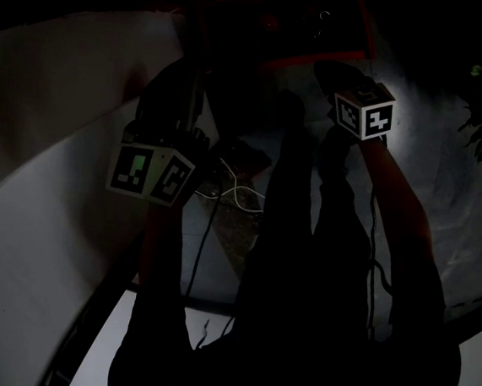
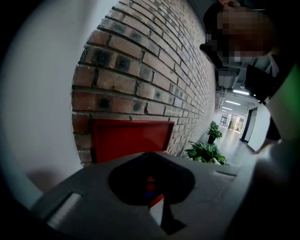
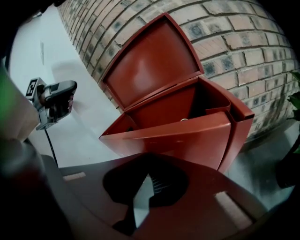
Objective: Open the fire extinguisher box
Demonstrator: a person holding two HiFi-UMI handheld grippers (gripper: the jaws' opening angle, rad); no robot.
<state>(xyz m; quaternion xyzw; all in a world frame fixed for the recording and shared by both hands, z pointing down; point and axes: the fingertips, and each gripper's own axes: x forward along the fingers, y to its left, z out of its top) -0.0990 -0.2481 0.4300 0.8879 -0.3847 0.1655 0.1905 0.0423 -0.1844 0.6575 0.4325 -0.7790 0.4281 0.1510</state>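
The red fire extinguisher box [image 3: 173, 136] stands against the brick wall with its lid [image 3: 150, 61] raised and its front panel tilted outward. My right gripper [image 3: 150, 157] hangs just in front of the box, jaws together, holding nothing. My left gripper [image 3: 54, 101] is off to the box's left, above the pale floor. In its own view the left gripper [image 2: 151, 154] is shut and empty, facing the upright red lid [image 2: 129, 138]. The head view is very dark: both marker cubes show, the left [image 1: 150, 171] and the right [image 1: 363, 113], below the dim box [image 1: 282, 31].
A brick wall [image 2: 140, 61] runs behind the box. Potted plants [image 2: 206, 152] stand along the wall on the corridor floor, one [image 3: 295, 101] close to the box's right. A person [image 2: 276, 108] stands near the left gripper. Cables [image 1: 236, 196] lie on the floor.
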